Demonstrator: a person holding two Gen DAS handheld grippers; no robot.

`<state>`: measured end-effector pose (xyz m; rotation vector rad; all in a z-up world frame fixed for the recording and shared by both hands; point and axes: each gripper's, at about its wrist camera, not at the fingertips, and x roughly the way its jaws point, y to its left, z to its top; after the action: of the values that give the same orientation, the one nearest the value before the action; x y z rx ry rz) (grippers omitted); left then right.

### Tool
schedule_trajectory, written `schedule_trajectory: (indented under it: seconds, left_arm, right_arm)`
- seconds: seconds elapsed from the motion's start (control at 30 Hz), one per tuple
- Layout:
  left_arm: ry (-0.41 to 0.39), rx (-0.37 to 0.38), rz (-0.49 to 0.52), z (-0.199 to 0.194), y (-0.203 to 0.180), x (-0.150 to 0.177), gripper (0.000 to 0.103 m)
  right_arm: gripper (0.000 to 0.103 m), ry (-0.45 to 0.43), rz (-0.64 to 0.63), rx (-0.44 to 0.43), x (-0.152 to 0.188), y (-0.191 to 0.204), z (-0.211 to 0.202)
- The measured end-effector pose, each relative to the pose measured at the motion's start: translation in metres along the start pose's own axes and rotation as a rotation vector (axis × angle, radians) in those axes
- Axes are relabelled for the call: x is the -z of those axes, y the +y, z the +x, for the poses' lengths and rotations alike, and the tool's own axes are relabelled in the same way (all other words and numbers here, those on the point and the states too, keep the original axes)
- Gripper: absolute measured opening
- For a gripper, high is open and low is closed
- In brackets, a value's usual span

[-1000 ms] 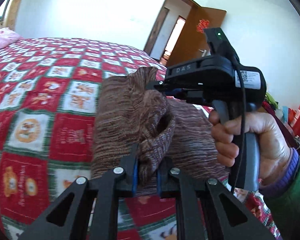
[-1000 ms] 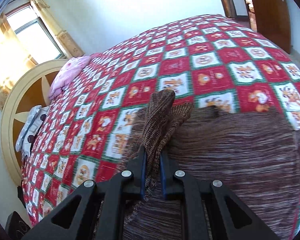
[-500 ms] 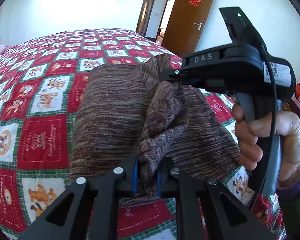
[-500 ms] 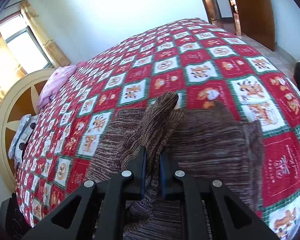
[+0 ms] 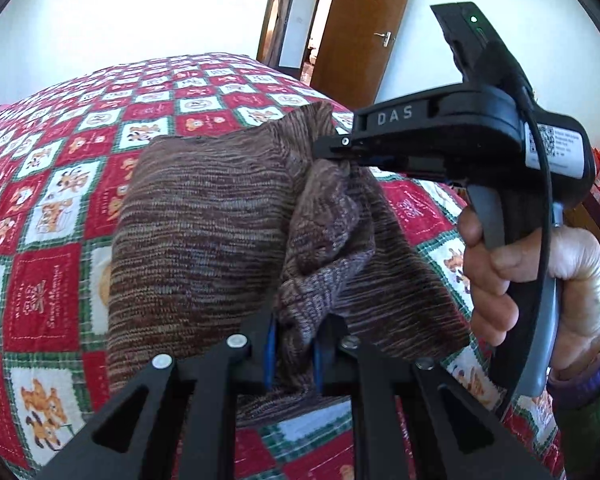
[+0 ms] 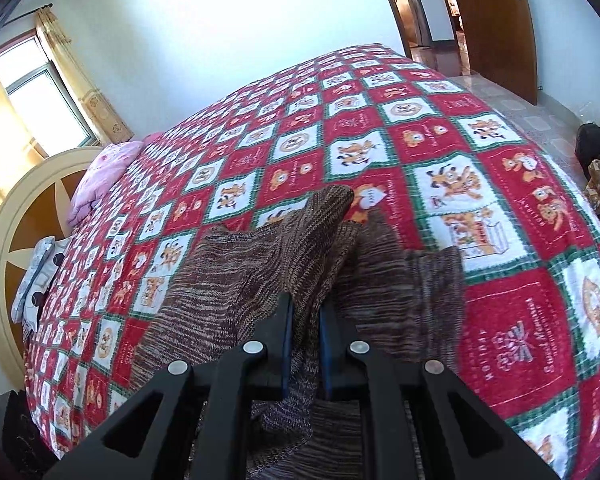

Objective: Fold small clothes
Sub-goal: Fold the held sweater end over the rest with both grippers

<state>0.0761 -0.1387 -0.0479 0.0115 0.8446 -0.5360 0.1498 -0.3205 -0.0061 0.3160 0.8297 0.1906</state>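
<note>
Carrying a raised edge of the brown knit (image 5: 204, 216) across the bed (image 5: 60, 184) is the step in hand. The left tool (image 5: 293, 350) is nearly closed, its blue pads pinching a bunched fold of the knit. The right tool (image 6: 305, 346) is likewise nearly closed on another bunch of the same edge; in the left view it appears beyond the cloth, gripped by a hand (image 5: 540, 280).

The knit lies on the red patchwork quilt (image 6: 420, 128) near the bed's edge, its lower layer flat, the gripped edge lifted and draped between the two tools.

To do this step well:
- Hold both tools level with each other, so the carried edge stays straight and does not skew.
- Hold the cloth between them lightly taut; slack will likely leave a ridge in the middle, as the sagging fold near the left tool suggests.
- Bring the edge down onto the far edge of the lower layer, corner over corner.
- Release only once the cloth rests on the layer beneath.
</note>
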Motion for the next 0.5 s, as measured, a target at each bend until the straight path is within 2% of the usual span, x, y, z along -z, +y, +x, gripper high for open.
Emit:
schedule_trajectory:
  seconds: [0.5]
  left_arm:
    - [0.024, -0.009, 0.038, 0.021, -0.025, -0.005, 0.015]
  right_arm:
    - [0.011, 0.001, 0.016, 0.017, 0.002, -0.038, -0.002]
